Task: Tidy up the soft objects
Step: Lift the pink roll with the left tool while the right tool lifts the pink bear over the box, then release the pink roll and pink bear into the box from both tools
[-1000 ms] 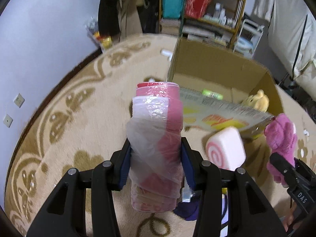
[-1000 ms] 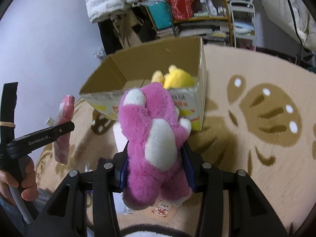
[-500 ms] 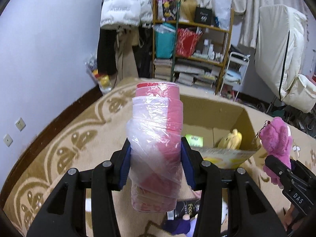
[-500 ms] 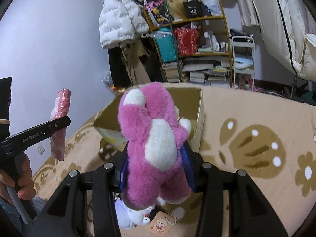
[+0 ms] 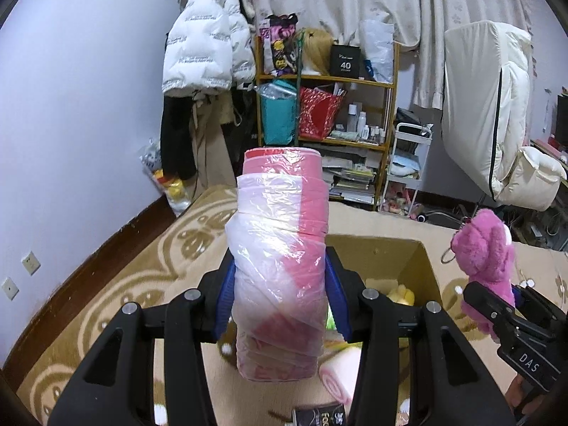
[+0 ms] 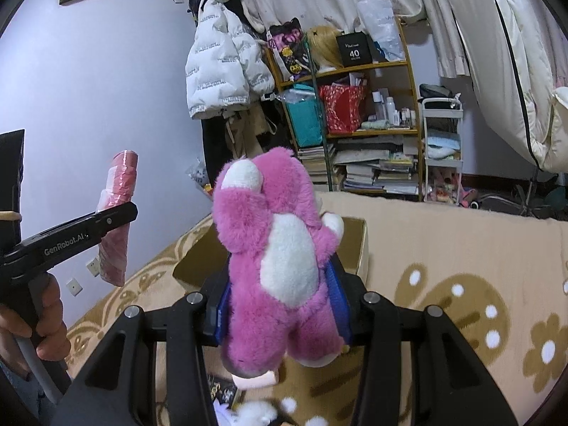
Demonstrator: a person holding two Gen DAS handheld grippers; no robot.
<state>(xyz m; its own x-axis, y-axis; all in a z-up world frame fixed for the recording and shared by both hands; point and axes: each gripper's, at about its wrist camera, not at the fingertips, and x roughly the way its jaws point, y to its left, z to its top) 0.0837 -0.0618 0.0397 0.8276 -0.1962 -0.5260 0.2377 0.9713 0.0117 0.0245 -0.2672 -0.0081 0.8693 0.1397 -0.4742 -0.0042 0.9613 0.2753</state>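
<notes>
Left gripper (image 5: 278,301) clamped on upright pink roll (image 5: 280,266); right gripper (image 6: 280,309) clamped on plush bear (image 6: 280,266); cardboard box (image 5: 419,266) below, ahead, between both.

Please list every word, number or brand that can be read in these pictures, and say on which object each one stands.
"40": black box on the shelf top; smaller print below it unreadable.
"GenRobot.AI": left gripper.
"DAS": right gripper.
Print on the white jacket: too small to read.
Dark packet: partly cut off, unreadable.
</notes>
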